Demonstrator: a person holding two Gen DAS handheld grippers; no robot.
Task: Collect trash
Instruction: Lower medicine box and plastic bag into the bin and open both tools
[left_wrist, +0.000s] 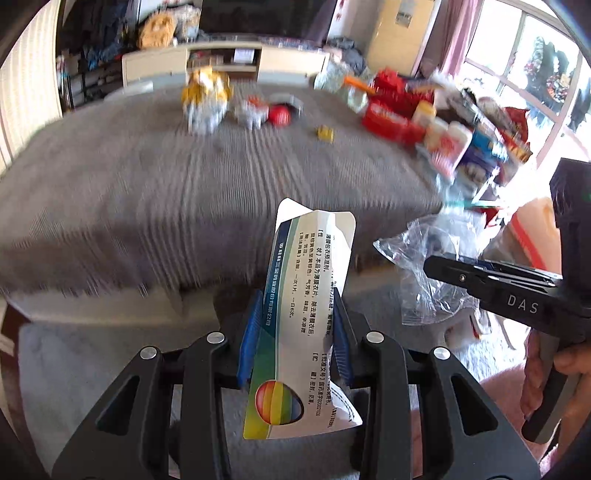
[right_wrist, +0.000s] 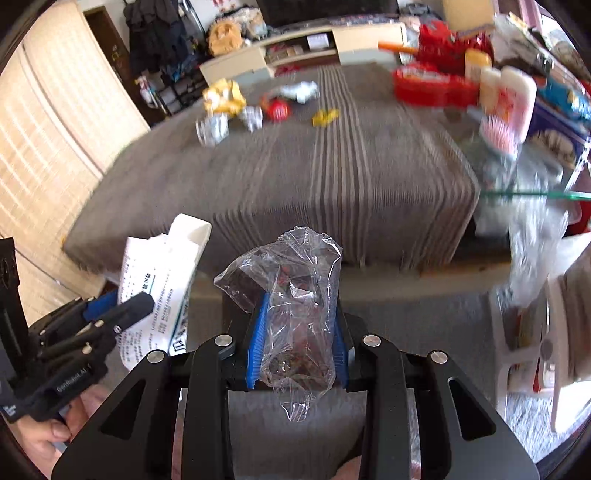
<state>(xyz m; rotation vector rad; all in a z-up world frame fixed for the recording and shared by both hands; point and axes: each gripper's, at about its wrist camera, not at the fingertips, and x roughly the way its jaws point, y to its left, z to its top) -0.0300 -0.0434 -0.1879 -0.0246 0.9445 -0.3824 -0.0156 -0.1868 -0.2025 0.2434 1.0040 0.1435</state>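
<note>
Already both claws are loaded, the left gripper (left_wrist: 295, 332) clenched on an upright flattened box (left_wrist: 306, 295), the right gripper (right_wrist: 297, 339) on crumpled clear plastic (right_wrist: 295, 295), both off the near edge of the striped grey cushion (left_wrist: 184, 184), whose far edge bears more wrappers (left_wrist: 207, 99).

Bright daylight w/ glare from the window (left_wrist: 524, 66) at right, washing out that side. Heavy motion blur on the striped bed (left_wrist: 184, 184) & its clutter; held items nearby stay sharp. Strong fisheye bending, dark vignette at corners in both views.
</note>
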